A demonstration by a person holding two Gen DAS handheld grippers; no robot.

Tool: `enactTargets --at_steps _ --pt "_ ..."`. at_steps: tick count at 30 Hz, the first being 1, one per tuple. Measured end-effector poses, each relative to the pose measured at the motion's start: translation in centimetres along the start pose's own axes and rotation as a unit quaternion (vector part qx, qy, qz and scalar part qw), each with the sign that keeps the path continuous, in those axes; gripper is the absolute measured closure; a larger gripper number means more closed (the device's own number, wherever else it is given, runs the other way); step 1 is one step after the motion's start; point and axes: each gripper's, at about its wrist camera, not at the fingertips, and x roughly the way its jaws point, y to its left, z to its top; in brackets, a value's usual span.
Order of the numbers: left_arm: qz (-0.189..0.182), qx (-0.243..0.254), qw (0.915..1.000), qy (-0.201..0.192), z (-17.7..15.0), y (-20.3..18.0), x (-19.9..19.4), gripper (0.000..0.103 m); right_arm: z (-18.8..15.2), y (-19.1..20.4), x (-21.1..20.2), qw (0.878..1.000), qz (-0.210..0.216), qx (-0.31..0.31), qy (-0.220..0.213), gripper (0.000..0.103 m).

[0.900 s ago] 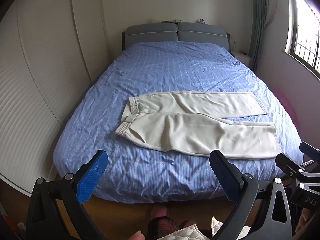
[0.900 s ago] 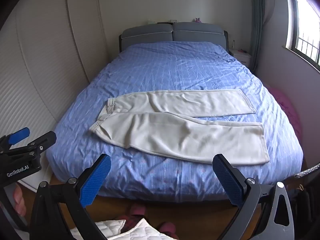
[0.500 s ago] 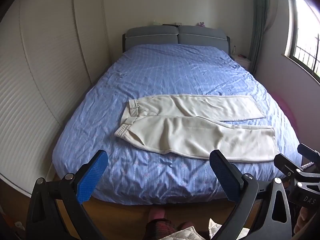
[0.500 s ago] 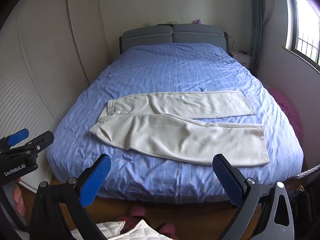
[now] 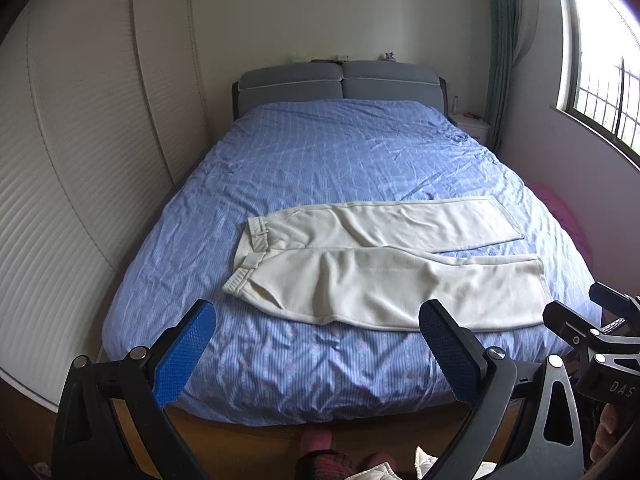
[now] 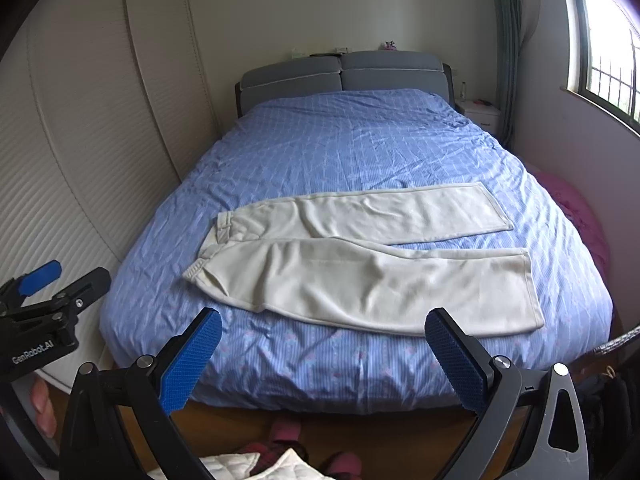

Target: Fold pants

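Note:
Cream pants lie flat across the near half of a blue bed, waistband to the left, both legs spread apart toward the right. My left gripper hangs open off the foot of the bed, short of the pants, nothing between its blue pads. My right gripper is also open and empty, held beside it at the foot of the bed. Each gripper shows at the edge of the other's view.
A grey headboard stands at the far end. White slatted wardrobe doors run along the left. A window and a pink heap are on the right. The person's feet in pink slippers stand on the wooden floor.
Both views have tilted slightly, so the bed and pants sit a little lower in the left wrist view. The pants have not moved and both grippers stay open.

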Motion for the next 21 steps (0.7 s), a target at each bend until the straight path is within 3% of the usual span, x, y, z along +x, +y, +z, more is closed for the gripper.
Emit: enactTargets --at_steps 21 --pt "-0.01 -0.007 0.9999 -0.011 0.5 -0.4 0.2 0.0 1.3 -0.9 -1.1 1.0 -0.003 -0.001 -0.02 0.001"
